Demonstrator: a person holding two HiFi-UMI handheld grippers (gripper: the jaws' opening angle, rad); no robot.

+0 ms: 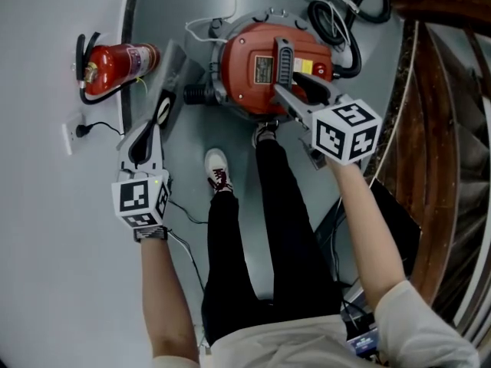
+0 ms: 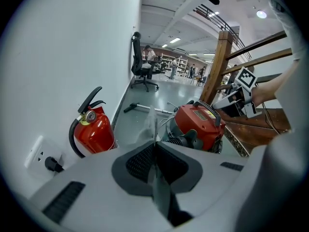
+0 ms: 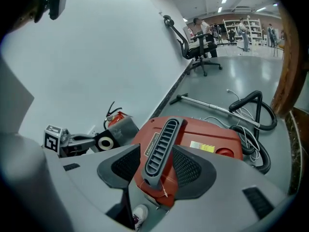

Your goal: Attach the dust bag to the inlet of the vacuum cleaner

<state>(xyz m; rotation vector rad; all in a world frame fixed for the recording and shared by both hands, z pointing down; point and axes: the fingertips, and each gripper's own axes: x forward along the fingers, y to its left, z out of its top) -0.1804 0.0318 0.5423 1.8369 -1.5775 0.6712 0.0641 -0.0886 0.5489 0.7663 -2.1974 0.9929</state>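
Observation:
The red vacuum cleaner (image 1: 257, 71) (image 2: 198, 122) (image 3: 212, 134) stands on the floor, its black inlet stub (image 1: 198, 95) pointing left. My right gripper (image 1: 290, 96) (image 3: 154, 166) is open, its jaws on either side of the grey carry handle (image 1: 284, 56) (image 3: 161, 144) on the vacuum's top. My left gripper (image 1: 156, 127) (image 2: 154, 151) is shut on the flat grey dust bag (image 1: 175, 73) (image 3: 123, 128), held edge-on just left of the inlet. The bag's white ring collar (image 1: 163, 112) (image 3: 105, 142) sits near the fingertips.
A red fire extinguisher (image 1: 115, 66) (image 2: 94, 129) stands by the wall, beside a socket with a plug (image 1: 77, 131). A black hose (image 1: 337, 21) (image 3: 256, 115) and a metal wand (image 3: 217, 108) lie behind the vacuum. A wooden stair railing (image 1: 437, 129) runs at right. The person's shoes (image 1: 217, 167) stand before the vacuum.

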